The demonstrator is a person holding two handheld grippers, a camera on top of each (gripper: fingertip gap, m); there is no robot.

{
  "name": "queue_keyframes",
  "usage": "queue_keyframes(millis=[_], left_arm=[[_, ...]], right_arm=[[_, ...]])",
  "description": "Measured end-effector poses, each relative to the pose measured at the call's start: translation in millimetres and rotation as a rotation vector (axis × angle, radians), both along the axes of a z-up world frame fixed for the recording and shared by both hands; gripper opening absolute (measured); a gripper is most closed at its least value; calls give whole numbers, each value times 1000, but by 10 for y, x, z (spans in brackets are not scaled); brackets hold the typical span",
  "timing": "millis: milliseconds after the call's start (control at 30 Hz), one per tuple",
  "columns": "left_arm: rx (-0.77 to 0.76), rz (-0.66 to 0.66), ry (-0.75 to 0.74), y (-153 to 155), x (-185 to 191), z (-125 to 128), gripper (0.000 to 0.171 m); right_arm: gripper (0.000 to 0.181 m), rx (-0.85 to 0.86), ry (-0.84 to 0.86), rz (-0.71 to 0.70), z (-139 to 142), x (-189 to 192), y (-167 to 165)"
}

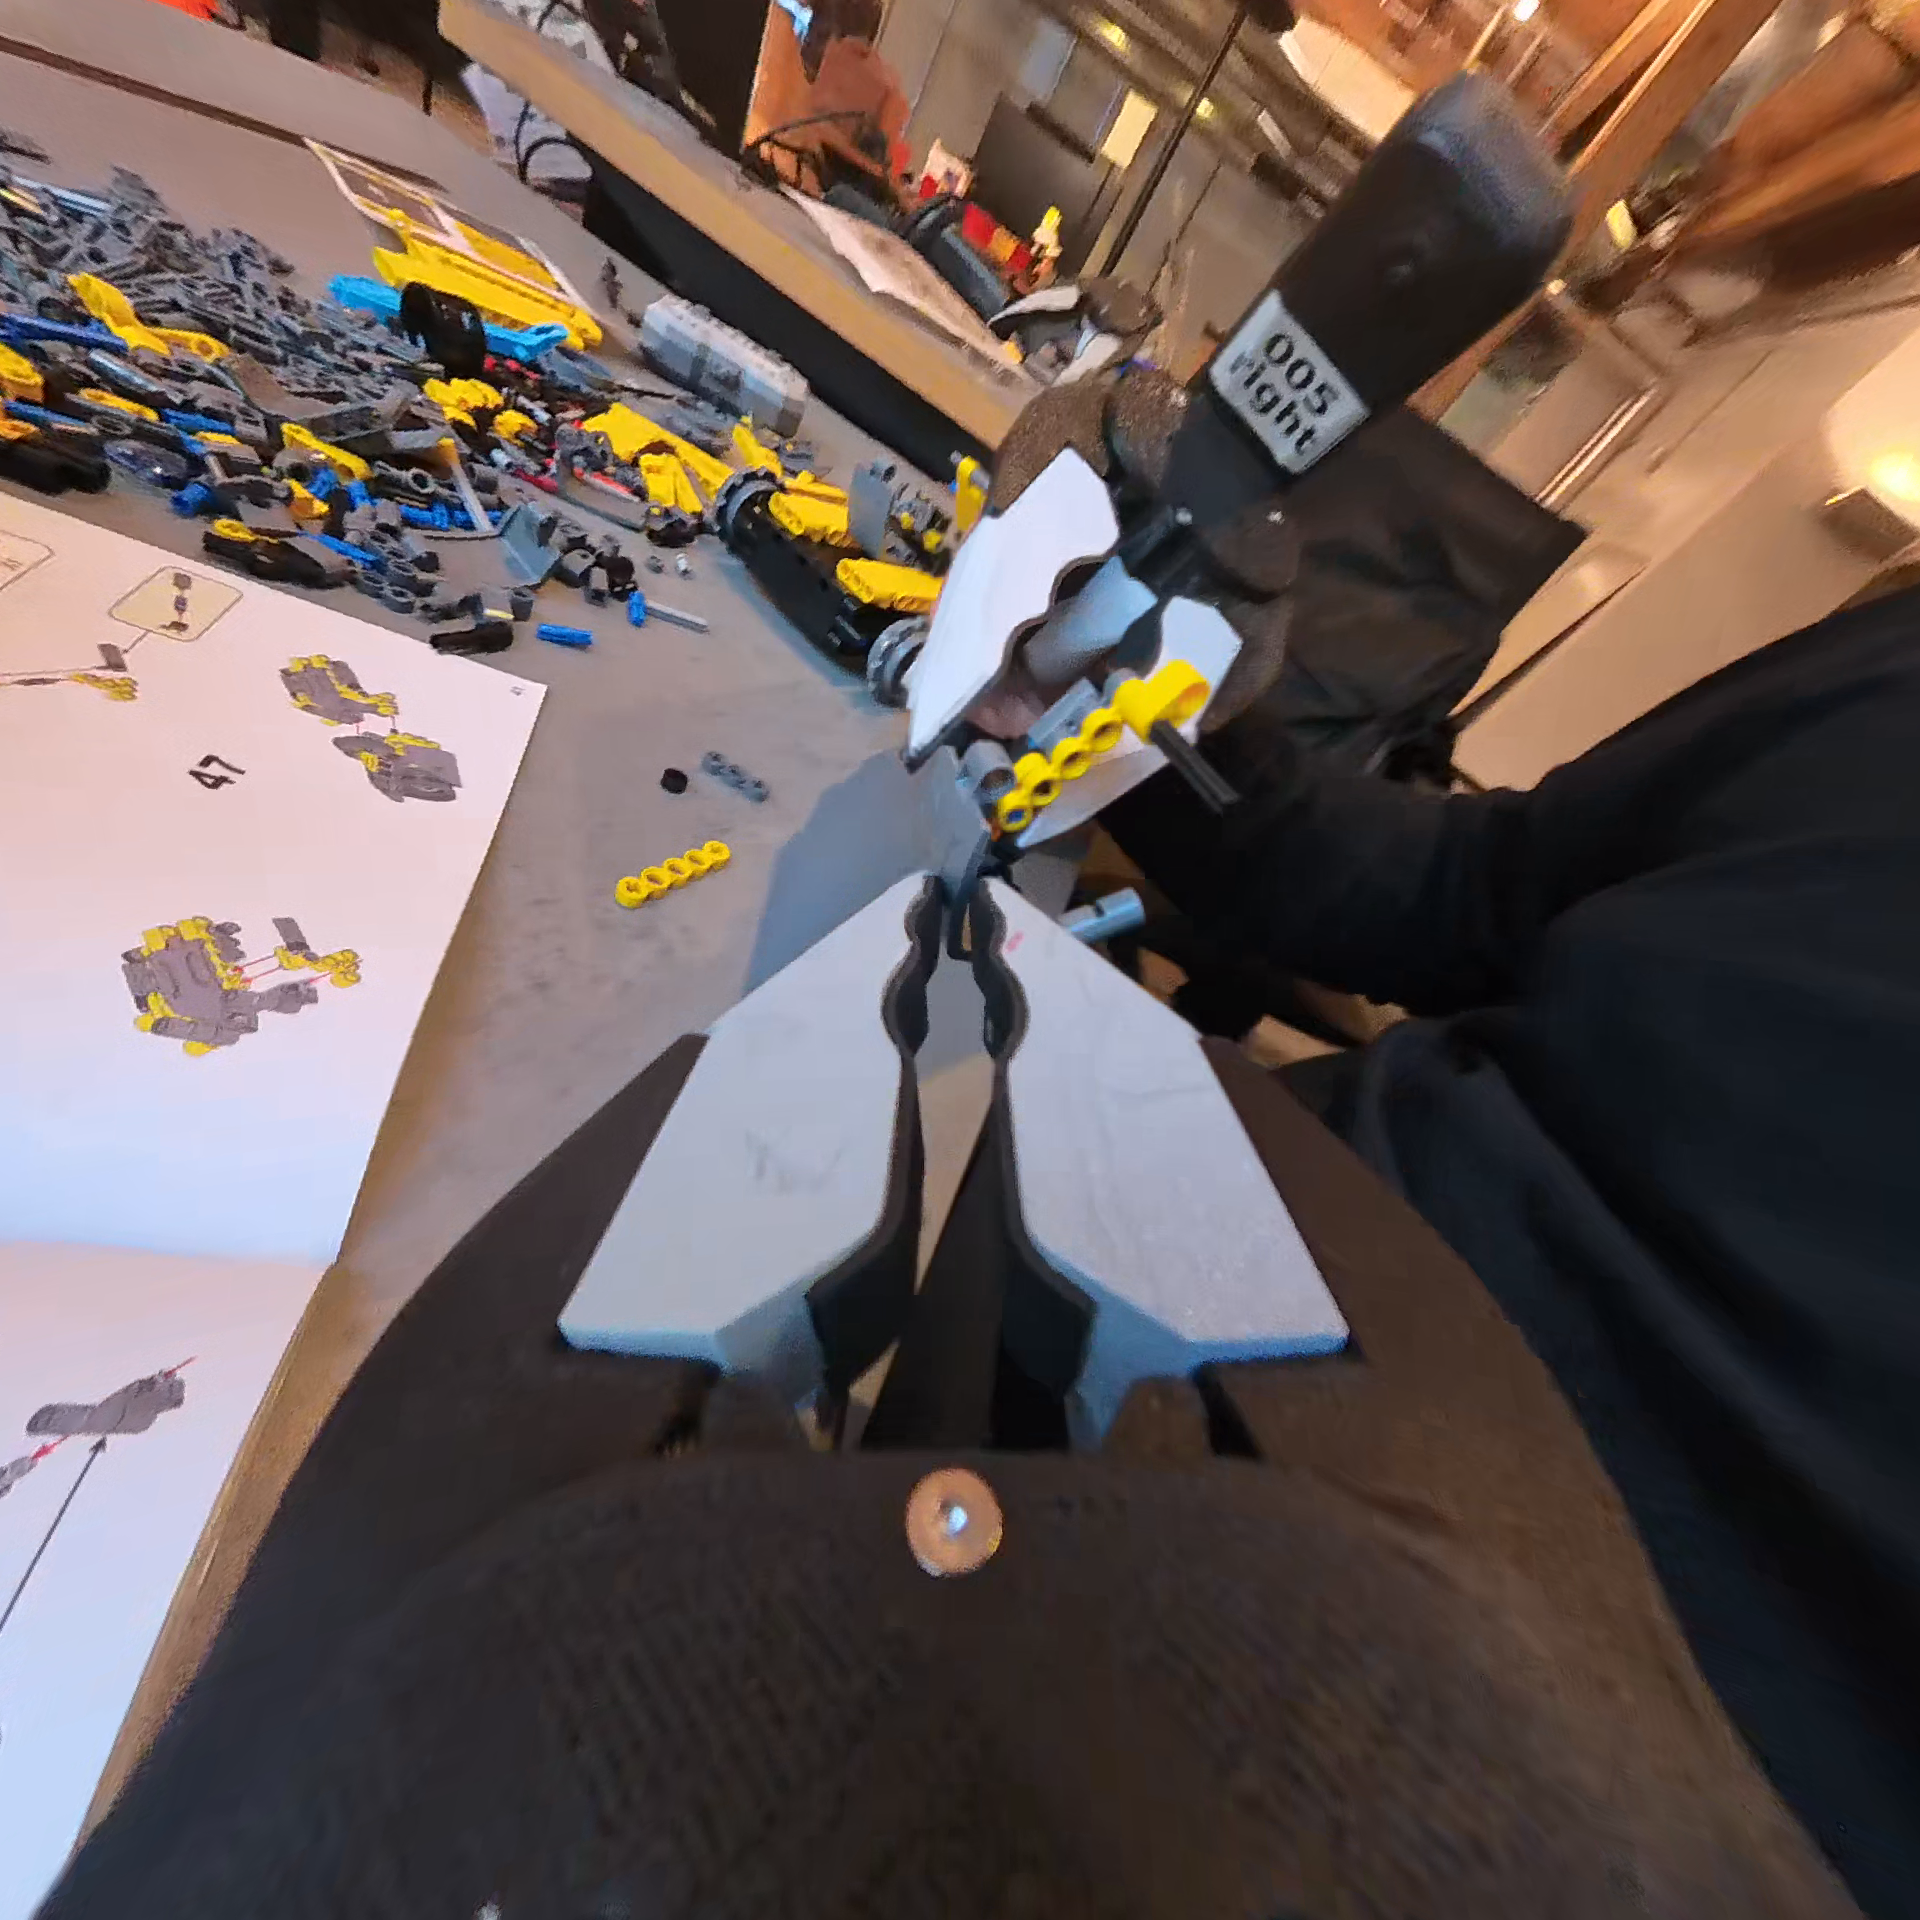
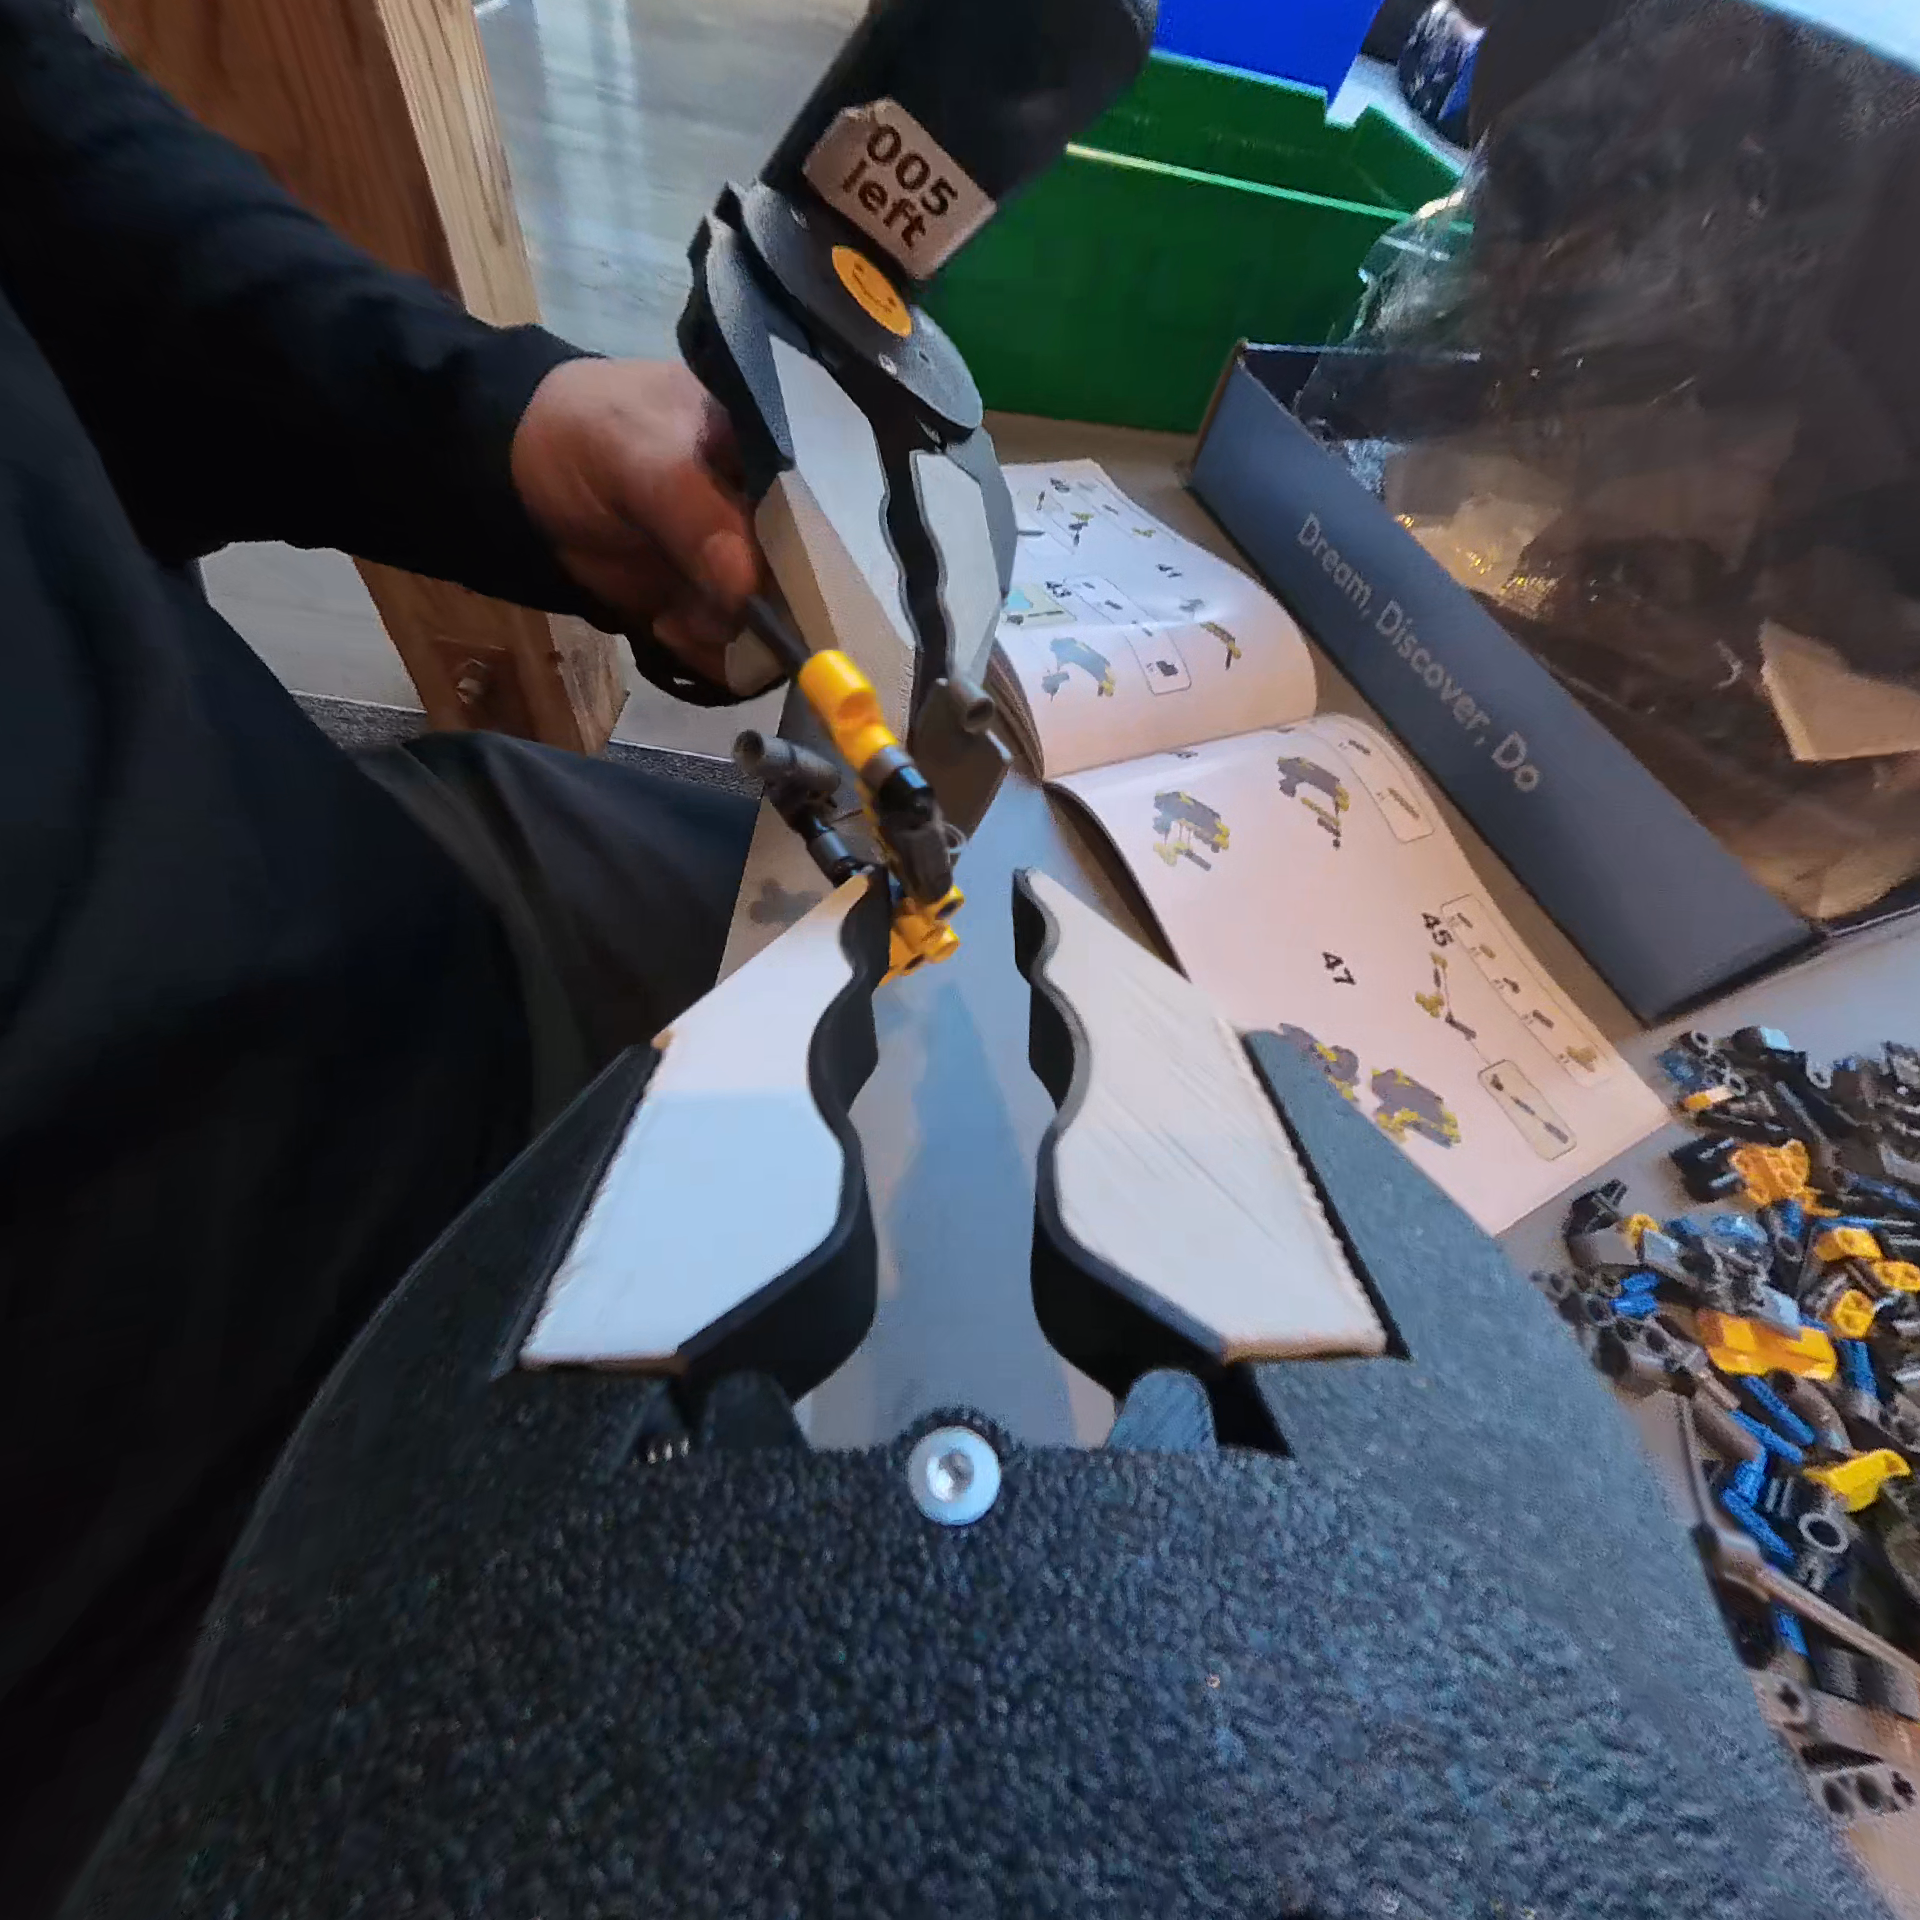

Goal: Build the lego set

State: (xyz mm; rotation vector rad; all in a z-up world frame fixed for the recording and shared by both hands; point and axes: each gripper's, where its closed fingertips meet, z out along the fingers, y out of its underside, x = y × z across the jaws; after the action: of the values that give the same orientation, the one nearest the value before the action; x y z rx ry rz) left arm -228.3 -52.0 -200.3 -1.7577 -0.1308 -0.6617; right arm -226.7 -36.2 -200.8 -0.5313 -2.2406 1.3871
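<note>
A small assembly (image 1: 1081, 743) of a yellow holed beam, a yellow connector, a black axle and grey connectors hangs in the air between both grippers over the table edge. My left gripper (image 1: 961, 906) is shut on a thin grey part at the assembly's lower end; it also shows in the right wrist view (image 2: 964, 764). My right gripper (image 2: 940, 888) is open, and its left fingertip (image 2: 857, 904) touches the yellow beam end (image 2: 923, 930). In the left wrist view the right gripper (image 1: 977, 795) has the beam lying between its fingers. A hand (image 2: 623, 520) holds the left gripper.
An open instruction booklet (image 1: 260, 883) (image 2: 1299, 883) lies on the grey table (image 1: 582, 987). A pile of yellow, blue and grey parts (image 1: 260, 416) (image 2: 1766, 1299) lies beyond it. A loose yellow beam (image 1: 673, 873), a dark box (image 2: 1455, 707), a clear bag (image 2: 1662, 416) and a green bin (image 2: 1143, 260) are near. Only a small space, under 4 cm, lies between the two pairs of fingers.
</note>
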Motion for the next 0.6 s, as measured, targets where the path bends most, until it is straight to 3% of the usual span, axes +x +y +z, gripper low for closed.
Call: queue_keyframes(millis=[133, 333, 600], left_arm=[[-63, 61, 55, 32, -8, -135, 2], [-84, 171, 254, 107, 31, -207, 2], [-66, 197, 244, 80, -50, -220, 2]], right_arm=[[24, 50, -41, 15, -170, 62, -14], [24, 100, -85, -8, -349, 101, 78], [31, 88, -134, -20, -361, 22, 96]])
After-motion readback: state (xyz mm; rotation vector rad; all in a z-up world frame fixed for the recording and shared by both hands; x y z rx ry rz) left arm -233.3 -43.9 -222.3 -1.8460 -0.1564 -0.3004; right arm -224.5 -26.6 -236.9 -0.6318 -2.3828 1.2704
